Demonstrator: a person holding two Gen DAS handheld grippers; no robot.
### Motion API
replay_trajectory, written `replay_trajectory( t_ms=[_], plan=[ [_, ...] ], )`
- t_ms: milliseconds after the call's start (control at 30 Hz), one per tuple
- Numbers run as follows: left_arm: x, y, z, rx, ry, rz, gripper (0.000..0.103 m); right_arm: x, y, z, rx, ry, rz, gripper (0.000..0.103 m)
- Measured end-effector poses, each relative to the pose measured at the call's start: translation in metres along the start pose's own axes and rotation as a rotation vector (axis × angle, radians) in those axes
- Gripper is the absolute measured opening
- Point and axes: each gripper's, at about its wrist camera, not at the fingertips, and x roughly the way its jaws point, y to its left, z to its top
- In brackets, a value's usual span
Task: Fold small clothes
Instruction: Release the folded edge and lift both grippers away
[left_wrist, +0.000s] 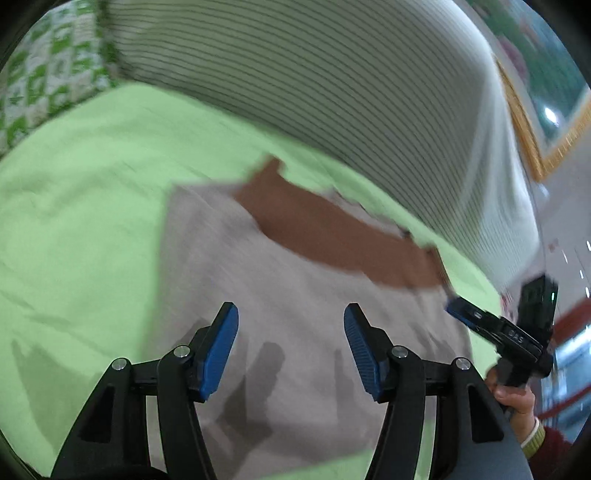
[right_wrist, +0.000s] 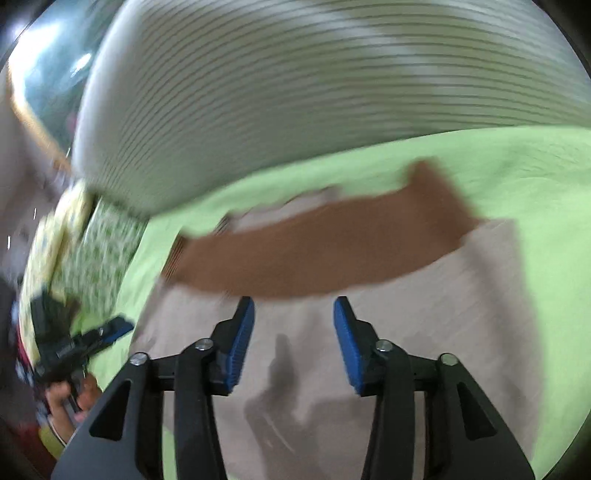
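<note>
A small beige garment (left_wrist: 303, 317) with a brown band (left_wrist: 332, 236) along its far edge lies flat on a light green sheet (left_wrist: 81, 206). My left gripper (left_wrist: 291, 332) hovers open and empty above the garment's near part. My right gripper (right_wrist: 293, 325) is open and empty above the same garment (right_wrist: 424, 314), just short of its brown band (right_wrist: 325, 243). The right gripper also shows at the right edge of the left wrist view (left_wrist: 491, 325), and the left gripper at the left edge of the right wrist view (right_wrist: 88, 339). Both views are motion-blurred.
A large striped white cushion (left_wrist: 332, 92) rises behind the garment, also in the right wrist view (right_wrist: 295, 92). A green-and-white patterned cloth (left_wrist: 44, 74) lies at the far left. The green sheet (right_wrist: 535, 177) extends around the garment.
</note>
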Motion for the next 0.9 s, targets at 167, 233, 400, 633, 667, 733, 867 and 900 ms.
replay_trajectory(
  t_ms=[167,233,400,633,667,733,867,900],
  plan=[
    [0.028,-0.009,-0.019,0.054,0.069,0.059,0.062,0.039,0.011,-0.018,-0.057,0.149,0.016,0.055],
    [0.031,0.005,-0.022,0.026,0.085,0.091,0.061,0.042,-0.015,-0.013,-0.001,0.155,-0.113,0.055],
    [-0.006,0.022,-0.028,-0.062,0.032,0.147,0.07,-0.001,-0.063,-0.003,0.205,0.046,-0.158,0.055],
    [-0.072,0.054,-0.094,-0.418,0.019,0.24,0.086,-0.027,-0.053,-0.01,0.24,-0.028,-0.09,0.056],
    [-0.071,0.058,-0.103,-0.464,0.04,0.231,0.086,-0.023,-0.046,-0.008,0.244,-0.031,-0.087,0.056],
    [-0.059,0.062,-0.115,-0.528,0.068,0.204,0.086,-0.023,-0.038,-0.015,0.249,-0.028,-0.078,0.057],
    [-0.041,0.063,-0.112,-0.581,0.05,0.175,0.086,-0.015,-0.03,-0.02,0.234,-0.003,-0.07,0.057],
    [-0.036,0.062,-0.104,-0.582,0.037,0.17,0.086,-0.014,-0.028,-0.02,0.225,-0.001,-0.072,0.057]
  ],
)
